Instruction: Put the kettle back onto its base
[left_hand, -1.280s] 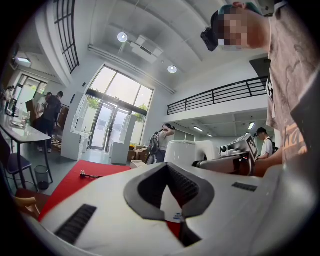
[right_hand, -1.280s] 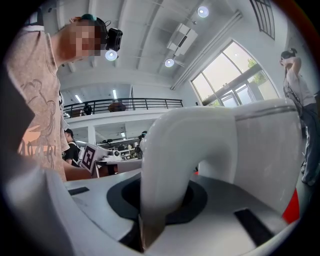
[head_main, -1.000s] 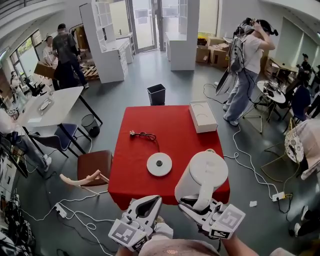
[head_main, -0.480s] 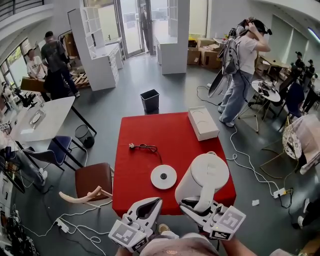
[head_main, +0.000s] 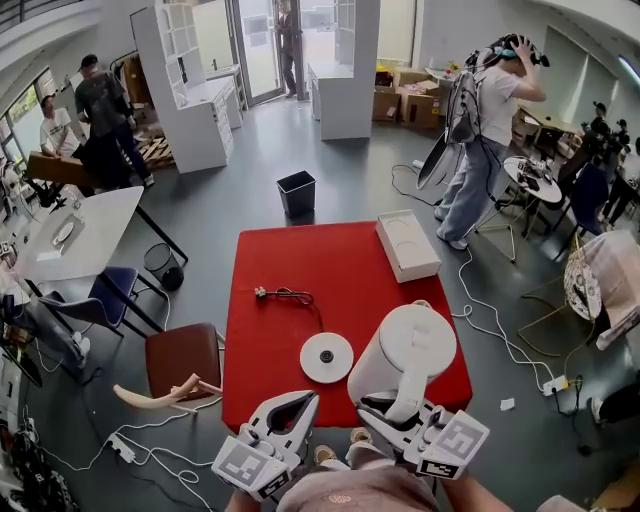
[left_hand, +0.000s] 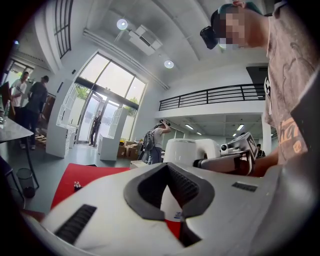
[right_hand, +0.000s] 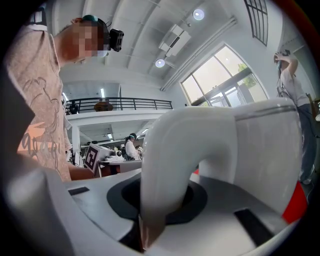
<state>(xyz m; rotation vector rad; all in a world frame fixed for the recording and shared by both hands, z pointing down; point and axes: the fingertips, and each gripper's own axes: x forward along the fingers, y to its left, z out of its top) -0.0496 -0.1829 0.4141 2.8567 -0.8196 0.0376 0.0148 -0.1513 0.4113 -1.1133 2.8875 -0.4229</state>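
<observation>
The white kettle (head_main: 405, 350) stays upright over the front right part of the red table (head_main: 300, 250). My right gripper (head_main: 400, 410) is shut on its handle, which fills the right gripper view (right_hand: 165, 165) between the dark pads. The round white base (head_main: 326, 357) lies on the table just left of the kettle. Its black cord and plug (head_main: 283, 295) trail away toward the far side. My left gripper (head_main: 300, 405) hovers at the table's front edge, in front of the base. It is shut with nothing in it, and the kettle (left_hand: 182, 150) shows beyond its tips.
A white box (head_main: 407, 245) sits on the table's far right corner. A brown chair (head_main: 183, 357) stands left of the table and a black bin (head_main: 297, 192) beyond it. Cables (head_main: 500, 340) run over the floor to the right, near a standing person (head_main: 490, 130).
Both grippers and the kettle have moved forward level toward the table; the base now appears closer to them. The grip on the handle is unchanged.
</observation>
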